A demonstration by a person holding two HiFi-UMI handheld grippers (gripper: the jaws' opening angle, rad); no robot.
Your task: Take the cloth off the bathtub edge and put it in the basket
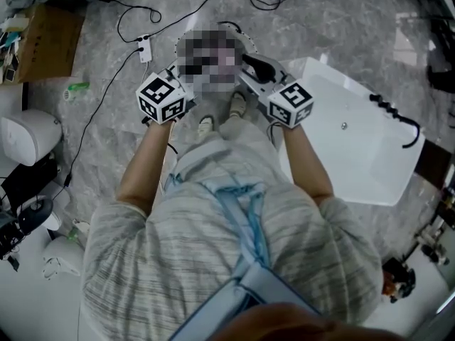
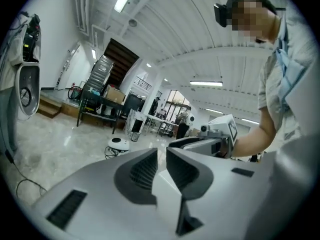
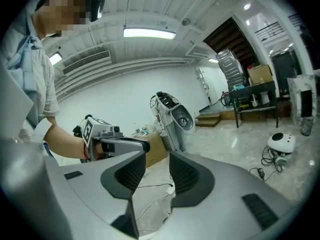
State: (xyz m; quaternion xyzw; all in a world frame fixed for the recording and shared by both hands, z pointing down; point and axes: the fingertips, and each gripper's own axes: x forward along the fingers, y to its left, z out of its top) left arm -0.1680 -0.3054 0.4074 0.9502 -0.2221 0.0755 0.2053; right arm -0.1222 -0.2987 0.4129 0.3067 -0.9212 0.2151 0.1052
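Observation:
I see no cloth and no basket in any view. The white bathtub [image 1: 370, 183] stands on the floor to my right, with a black hose-like thing [image 1: 402, 123] lying over its far edge. Both grippers are held up in front of the person, level with each other and facing inwards. My left gripper [image 1: 174, 77] [image 2: 162, 156] has its jaws a narrow slit apart with nothing between them. My right gripper [image 1: 259, 69] [image 3: 157, 166] stands a little wider, also empty. Each gripper view shows the other gripper: the right one [image 2: 200, 144] and the left one [image 3: 120, 144].
Cables [image 1: 135, 20] and a white power strip [image 1: 144, 48] lie on the marble floor ahead. A cardboard box [image 1: 46, 41] sits at the far left and a white appliance [image 1: 28, 137] at the left. A round white device [image 2: 118, 144] rests on the floor near dark shelves [image 2: 100, 109].

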